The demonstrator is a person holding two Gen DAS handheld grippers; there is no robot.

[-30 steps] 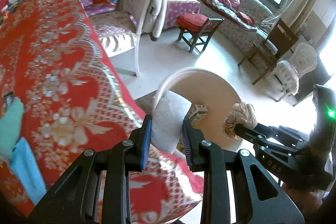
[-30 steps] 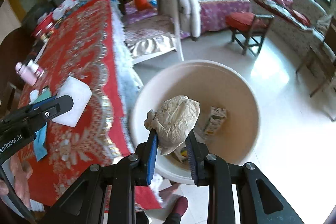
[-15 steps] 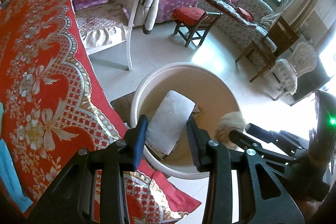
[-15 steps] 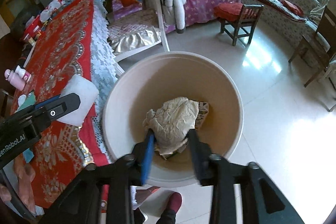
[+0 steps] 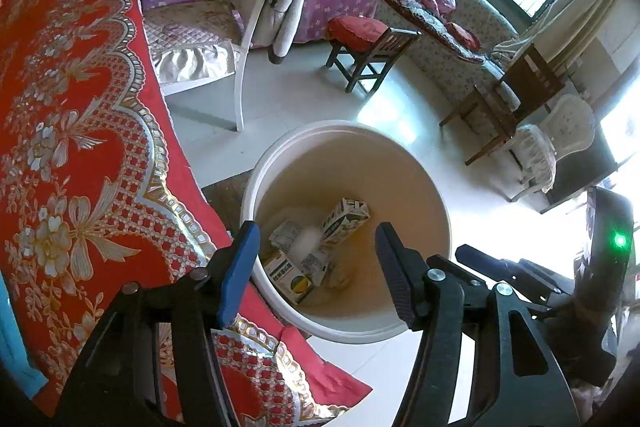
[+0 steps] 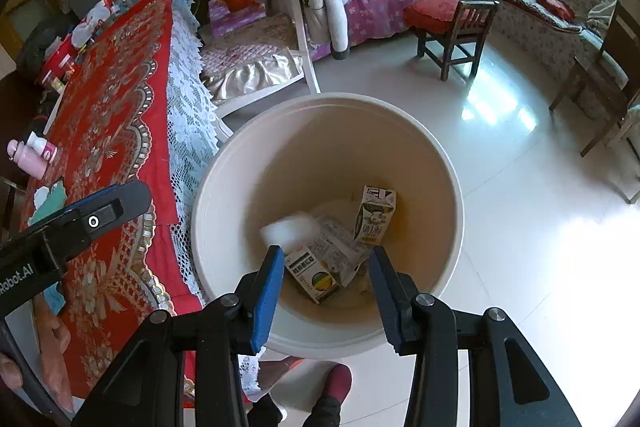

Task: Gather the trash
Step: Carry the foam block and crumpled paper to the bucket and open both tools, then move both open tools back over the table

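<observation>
Tabletop [image 5: 72,131]: lying at the left under a red patterned cloth, its near corner hanging just beside the bin's rim; the lace edge is showing in the right wrist view.
Left hand-held gripper [image 5: 316,271]: hanging over the bin's near left rim, its jaws having just been opening, now spread with nothing between them.
Bin [image 6: 224,163]: standing on the floor against the tabletop's corner, wide mouth facing up.
Trash: resting at the bin's bottom, a white pad [image 6: 288,229] lying beside printed cartons [image 6: 316,273] and a tall carton [image 6: 376,213] leaning on the inner wall; a crumpled paper is probably sitting under them, though I cannot tell clearly.
Handling: these pieces are looking light and easily crushed, so gentle pinches across flat faces or folds would be suiting them; the pad is seeming soft.
Right hand-held gripper [image 6: 324,287]: hovering over the bin's near rim, jaws having just been opening, parted and empty.
Open room: the shiny floor [image 6: 520,267] is stretching free to the right of the bin; a white chair [image 5: 240,75] and a wooden stool [image 5: 368,51] are standing well beyond the far rim.
</observation>
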